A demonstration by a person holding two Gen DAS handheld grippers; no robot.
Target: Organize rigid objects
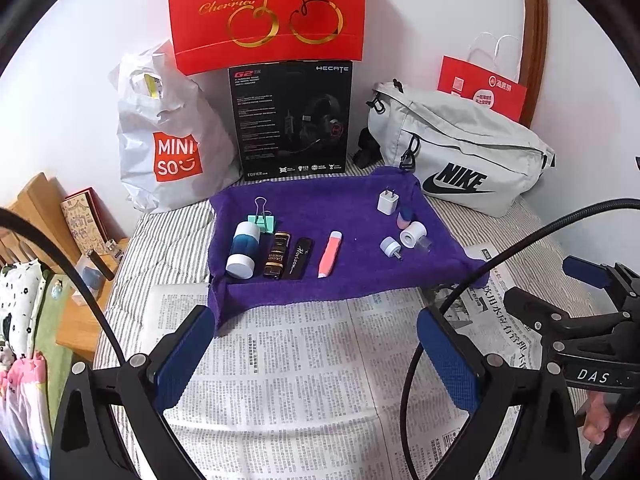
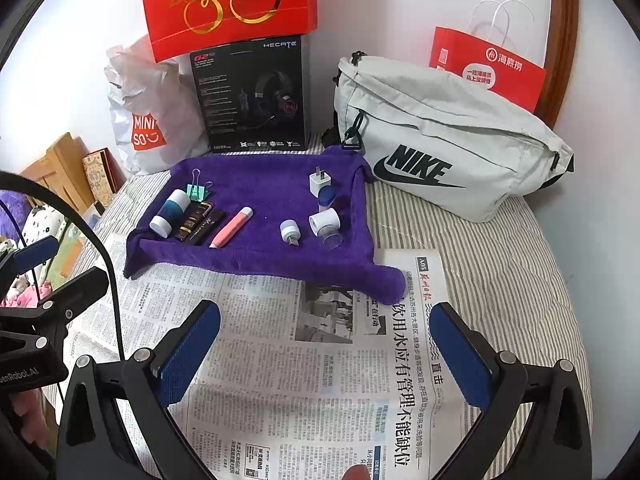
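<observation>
A purple towel lies on the bed with small objects on it. On its left are a white-and-blue bottle, a green binder clip, two dark lipstick-like tubes and a pink pen-shaped item. On its right are a white charger plug and small white caps. My left gripper is open and empty over the newspaper. My right gripper is open and empty too.
Newspaper covers the striped bed in front of the towel. Behind stand a Miniso bag, a black headset box, a red gift bag and a grey Nike bag. A wooden shelf is at left.
</observation>
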